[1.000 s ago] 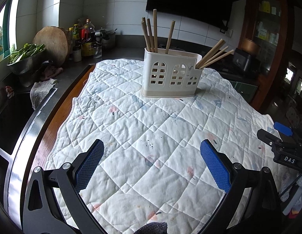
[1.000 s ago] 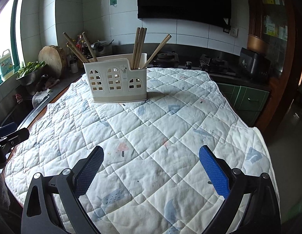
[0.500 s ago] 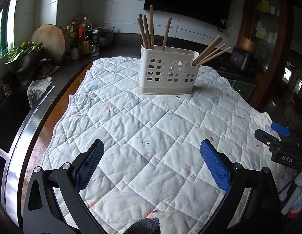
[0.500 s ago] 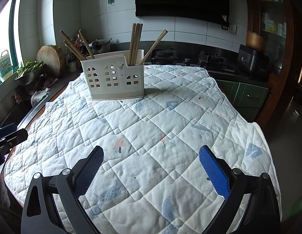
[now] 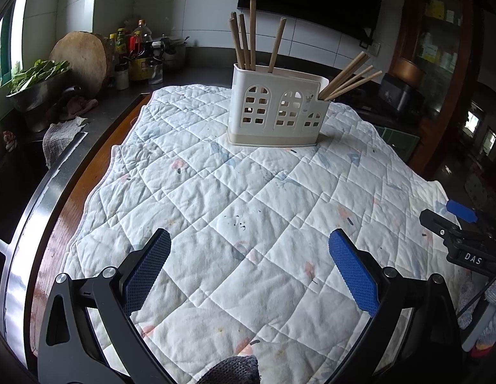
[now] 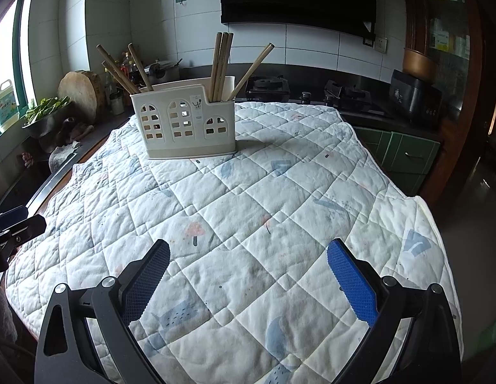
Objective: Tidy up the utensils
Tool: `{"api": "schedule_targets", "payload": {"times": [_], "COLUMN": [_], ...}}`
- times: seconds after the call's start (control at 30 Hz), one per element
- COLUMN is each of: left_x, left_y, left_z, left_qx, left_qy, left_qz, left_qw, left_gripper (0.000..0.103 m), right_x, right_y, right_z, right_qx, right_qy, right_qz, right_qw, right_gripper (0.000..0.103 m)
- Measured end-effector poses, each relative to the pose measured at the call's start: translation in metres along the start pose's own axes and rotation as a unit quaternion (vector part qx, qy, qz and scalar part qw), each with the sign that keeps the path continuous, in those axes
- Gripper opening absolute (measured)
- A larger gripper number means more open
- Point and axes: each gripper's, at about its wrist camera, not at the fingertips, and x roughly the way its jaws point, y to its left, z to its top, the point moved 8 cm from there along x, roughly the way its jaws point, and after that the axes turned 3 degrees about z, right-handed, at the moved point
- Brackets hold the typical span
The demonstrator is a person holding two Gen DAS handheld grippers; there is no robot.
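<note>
— What are your grippers doing?

— My left gripper has its blue pads spread wide, with nothing between them and nothing touching them. My right gripper is the same: fingers far apart, empty, hanging over the cloth without contact.

— And the utensils?

— The wooden chopsticks all stand in the white utensil holder, well ahead of both grippers at the far end of the table. From my right view, one bunch leans out of the tall left compartment, and another stands in the low right one, with a single stick tilted off to the right. The holder sits upright on the cloth.

— What is under you?

— A white quilted cloth with faded prints, spread over a wooden table whose brown edge shows along the left. Beyond it there is a dark kitchen counter with a round wooden chopping block, bottles, a metal bowl of greens and a gas stove. White tiles cover the wall.

— How are your hands placed?

— Both are held low near the table's near edge, pointing forward at the holder. In my left view the other gripper's black body shows at the right edge.
</note>
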Motion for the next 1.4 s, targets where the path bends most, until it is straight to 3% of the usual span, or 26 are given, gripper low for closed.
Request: {"api": "schedule_targets", "payload": {"times": [1.4], "left_x": [0.006], "left_y": [-0.015], "left_z": [-0.008], "left_qx": [0.009], "left_qy": [0.009], "left_qz": [-0.023], "left_qw": [0.9997], "left_gripper": [0.098], "right_x": [0.002], "right_y": [-0.006], "right_z": [-0.005], "right_qx": [0.009], "right_qy": [0.006], "right_qz": [0.0], "right_qw": [1.0], "right_gripper": [0.095]}}
